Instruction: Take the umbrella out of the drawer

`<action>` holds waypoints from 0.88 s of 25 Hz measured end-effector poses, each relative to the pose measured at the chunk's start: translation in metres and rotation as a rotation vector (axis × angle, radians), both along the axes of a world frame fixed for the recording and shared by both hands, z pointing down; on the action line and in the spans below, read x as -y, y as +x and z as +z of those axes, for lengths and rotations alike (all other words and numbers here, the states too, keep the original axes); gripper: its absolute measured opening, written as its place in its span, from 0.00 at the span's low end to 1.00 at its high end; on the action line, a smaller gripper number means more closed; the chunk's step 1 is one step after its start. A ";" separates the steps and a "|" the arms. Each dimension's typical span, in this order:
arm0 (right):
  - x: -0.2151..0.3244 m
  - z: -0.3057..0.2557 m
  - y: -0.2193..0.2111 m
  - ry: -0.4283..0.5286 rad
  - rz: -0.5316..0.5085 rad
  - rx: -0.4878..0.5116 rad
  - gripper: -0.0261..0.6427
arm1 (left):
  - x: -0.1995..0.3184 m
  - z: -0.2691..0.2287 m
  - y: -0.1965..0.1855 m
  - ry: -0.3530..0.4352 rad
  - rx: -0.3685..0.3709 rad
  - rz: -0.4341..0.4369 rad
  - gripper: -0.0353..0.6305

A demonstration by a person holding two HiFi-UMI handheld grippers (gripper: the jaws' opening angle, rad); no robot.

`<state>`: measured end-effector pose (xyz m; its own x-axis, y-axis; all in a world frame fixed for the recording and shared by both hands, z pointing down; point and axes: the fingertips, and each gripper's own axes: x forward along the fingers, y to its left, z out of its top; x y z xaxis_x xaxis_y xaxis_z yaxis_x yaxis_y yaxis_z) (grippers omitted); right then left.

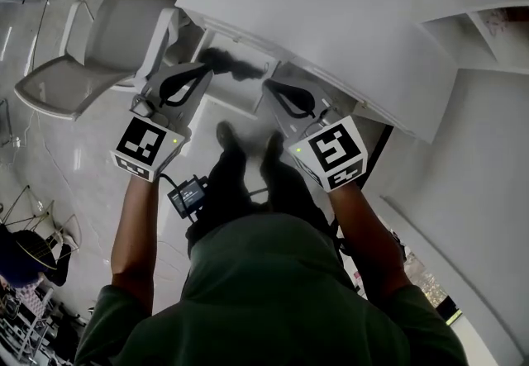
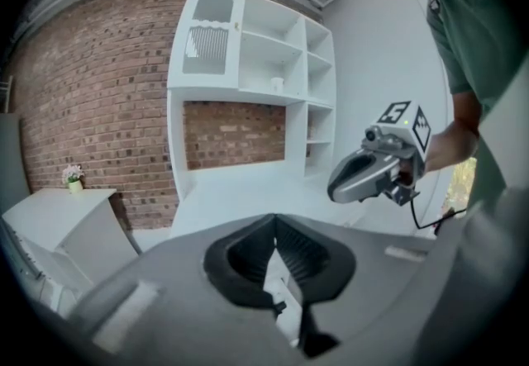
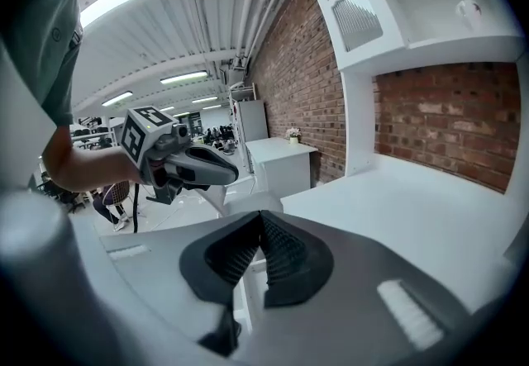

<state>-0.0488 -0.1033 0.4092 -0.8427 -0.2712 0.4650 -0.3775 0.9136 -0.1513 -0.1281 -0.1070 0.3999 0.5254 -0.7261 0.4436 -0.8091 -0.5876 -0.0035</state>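
Observation:
In the head view a dark, blurred long thing, which looks like the umbrella, lies in a gap under the front edge of the white desk; I cannot tell whether the drawer stands open. My left gripper is shut and empty, its tips just left of that dark thing. My right gripper is shut and empty too, a little to the right and nearer me. The left gripper view shows shut jaws over the desk top and the right gripper beside them. The right gripper view shows shut jaws and the left gripper.
A white chair stands left of the desk. A white shelf unit rises at the desk's back against a brick wall. A low white cabinet with a small flower pot stands to the left. My feet are below the grippers.

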 end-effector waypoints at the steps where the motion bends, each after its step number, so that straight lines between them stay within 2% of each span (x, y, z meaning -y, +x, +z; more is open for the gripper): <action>1: 0.001 0.009 -0.003 -0.005 -0.003 -0.008 0.05 | 0.001 0.008 -0.002 -0.009 0.005 0.007 0.06; 12: 0.005 0.130 -0.034 -0.074 -0.045 -0.132 0.05 | 0.012 0.119 -0.027 -0.125 0.078 0.069 0.06; 15: 0.006 0.159 -0.040 -0.092 -0.051 -0.159 0.05 | 0.013 0.150 -0.029 -0.163 0.103 0.099 0.09; 22: 0.003 0.247 -0.035 -0.142 -0.078 -0.243 0.08 | 0.008 0.245 -0.019 -0.293 0.143 0.151 0.14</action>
<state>-0.0841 -0.1066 0.6565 -0.7180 -0.1277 0.6842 -0.3475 0.9175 -0.1935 -0.1467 -0.1153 0.6448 0.5343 -0.4764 0.6983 -0.7168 -0.6931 0.0756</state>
